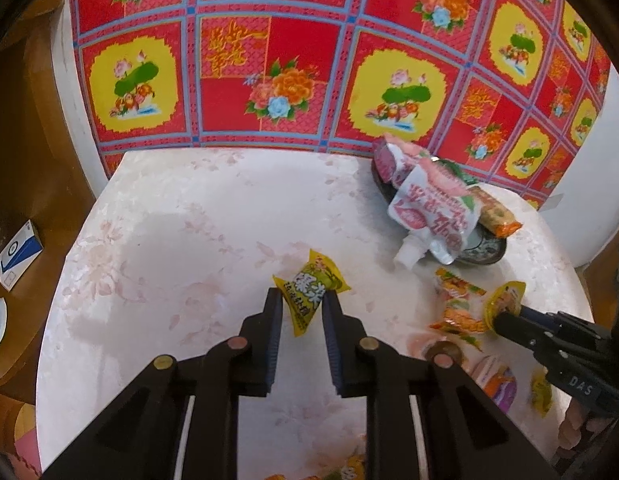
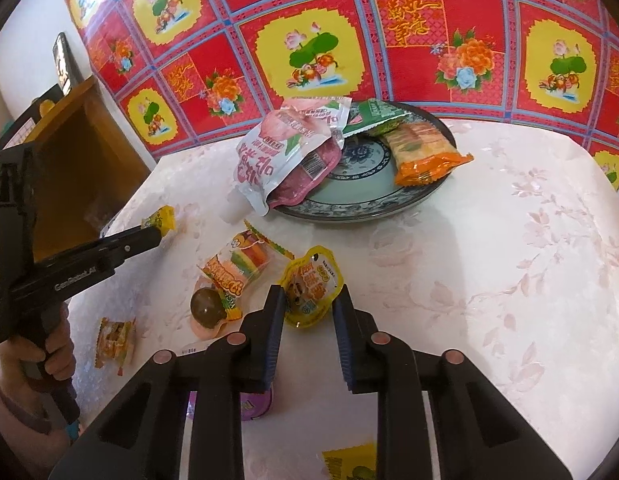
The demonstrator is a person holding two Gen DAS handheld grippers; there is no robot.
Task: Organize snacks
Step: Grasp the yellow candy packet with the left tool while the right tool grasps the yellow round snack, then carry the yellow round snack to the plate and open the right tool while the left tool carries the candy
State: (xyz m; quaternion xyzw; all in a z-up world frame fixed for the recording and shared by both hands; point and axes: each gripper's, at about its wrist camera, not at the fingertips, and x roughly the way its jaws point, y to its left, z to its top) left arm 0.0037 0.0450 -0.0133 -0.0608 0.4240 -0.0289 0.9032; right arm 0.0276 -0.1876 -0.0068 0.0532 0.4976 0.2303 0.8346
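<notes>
My left gripper [image 1: 302, 298] is shut on a yellow-green snack packet [image 1: 309, 280], gripped across its middle low over the white floral tablecloth [image 1: 169, 240]. The right wrist view shows that gripper [image 2: 155, 234] from the side, with the packet [image 2: 162, 219] sticking out of its tip. My right gripper [image 2: 309, 294] is shut on a yellow jelly cup [image 2: 313, 276]; it also appears at the right edge of the left wrist view [image 1: 505, 316]. A blue-patterned plate [image 2: 361, 200] at the back holds pink drink pouches [image 2: 285, 152], an orange cracker pack [image 2: 421, 152] and a green packet [image 2: 373, 114].
Loose on the cloth lie a striped candy packet [image 2: 233, 268], a brown ball jelly [image 2: 205, 306], a small orange packet [image 2: 113, 340], a purple item [image 2: 257, 404] and a yellow packet [image 2: 349, 462]. A wooden cabinet [image 2: 81, 152] stands left; a red floral sheet [image 1: 309, 60] hangs behind.
</notes>
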